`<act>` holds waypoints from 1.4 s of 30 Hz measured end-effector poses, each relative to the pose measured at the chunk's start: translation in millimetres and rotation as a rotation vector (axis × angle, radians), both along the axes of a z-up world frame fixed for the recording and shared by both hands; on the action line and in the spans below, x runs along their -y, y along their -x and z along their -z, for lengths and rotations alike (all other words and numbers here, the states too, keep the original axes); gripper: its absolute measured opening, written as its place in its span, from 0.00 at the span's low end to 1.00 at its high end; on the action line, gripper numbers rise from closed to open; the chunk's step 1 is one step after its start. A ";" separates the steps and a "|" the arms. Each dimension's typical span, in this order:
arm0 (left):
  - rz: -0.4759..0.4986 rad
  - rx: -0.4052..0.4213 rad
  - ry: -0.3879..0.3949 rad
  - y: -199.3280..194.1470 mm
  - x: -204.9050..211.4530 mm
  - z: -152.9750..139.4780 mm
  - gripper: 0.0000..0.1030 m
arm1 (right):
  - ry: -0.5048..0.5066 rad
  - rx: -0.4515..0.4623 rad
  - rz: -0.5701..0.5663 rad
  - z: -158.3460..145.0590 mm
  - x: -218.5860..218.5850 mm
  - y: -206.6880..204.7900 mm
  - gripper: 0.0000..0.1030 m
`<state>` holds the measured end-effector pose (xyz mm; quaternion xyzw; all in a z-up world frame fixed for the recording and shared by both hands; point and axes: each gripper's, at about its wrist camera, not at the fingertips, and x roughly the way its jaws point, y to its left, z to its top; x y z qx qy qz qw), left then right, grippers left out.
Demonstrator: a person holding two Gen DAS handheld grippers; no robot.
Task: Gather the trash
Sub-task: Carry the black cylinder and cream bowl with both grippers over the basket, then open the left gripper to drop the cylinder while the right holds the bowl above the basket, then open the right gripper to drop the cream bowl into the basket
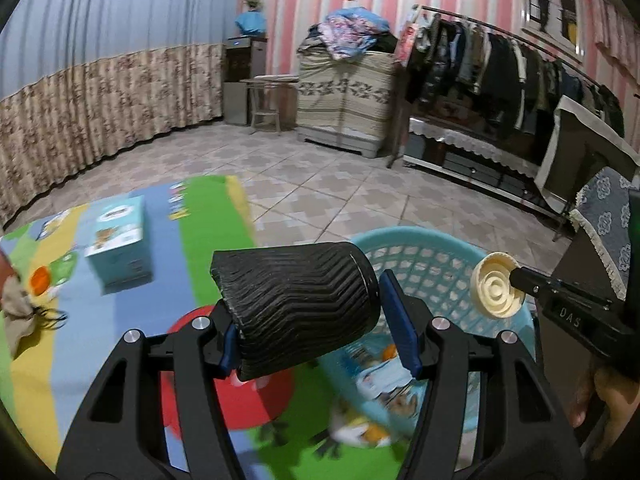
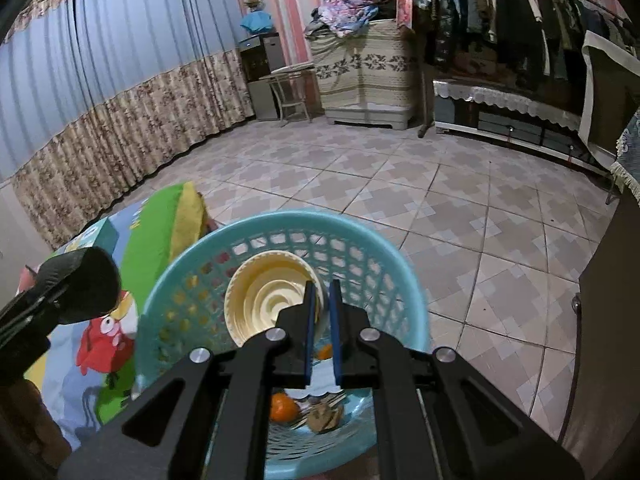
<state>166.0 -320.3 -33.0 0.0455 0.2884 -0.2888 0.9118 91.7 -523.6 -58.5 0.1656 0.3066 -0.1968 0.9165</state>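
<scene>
The left gripper is clamped on a black ribbed cup, which lies on its side between the pads with its long axis crosswise to the fingers; its closed end juts out past the left pad and its rim sits toward the right pad. The right gripper is pinched nearly shut on the rim of a cream plastic lid, whose ringed face turns back toward the camera.

The relation that matters is the drop. The turquoise basket lies directly ahead of and below the right gripper, so the lid already hangs over its opening. From the left gripper the basket sits ahead and to the right, with the cup just beside the near rim rather than clearly over it; I judge the right hand the nearer to release. An orange and other scraps already lie at the basket's bottom.

Left of both grippers a bright cartoon play mat covers the floor, and on it, further ahead and left, stands a light blue carton. Beyond stretches patterned tile, then curtains, a draped cabinet heaped with bedding, and a rack of dark clothes.
</scene>
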 end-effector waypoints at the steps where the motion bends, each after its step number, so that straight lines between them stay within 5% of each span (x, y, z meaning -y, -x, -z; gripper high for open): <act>1: 0.008 0.001 0.005 -1.6 6.7 0.1 0.57 | 0.000 0.000 0.011 1.4 5.6 1.6 0.07; 8: 0.030 0.014 0.015 -1.7 44.4 2.4 0.57 | -0.034 0.014 0.051 9.0 21.4 6.6 0.07; 20: 0.087 0.050 -0.080 6.2 64.3 13.6 0.58 | -0.039 0.005 0.077 18.5 23.8 11.3 0.07; 25: 0.061 0.036 -0.064 -5.6 55.1 14.0 0.80 | -0.030 -0.006 0.082 16.8 14.8 6.7 0.07; 36: -0.072 0.074 -0.050 -15.8 21.4 0.5 0.92 | -0.005 -0.026 0.062 16.7 -1.5 -4.7 0.07; 40: -0.112 0.105 -0.051 -16.7 9.3 -4.9 0.95 | 0.001 -0.011 0.055 18.2 -5.5 -8.8 0.15; 41: -0.118 0.102 -0.043 -17.9 5.7 -6.4 0.95 | 0.001 -0.004 0.047 19.2 -7.8 -10.9 0.21; 42: -0.123 0.098 -0.035 -18.6 3.1 -7.4 0.95 | 0.000 -0.002 0.044 19.6 -8.7 -12.1 0.43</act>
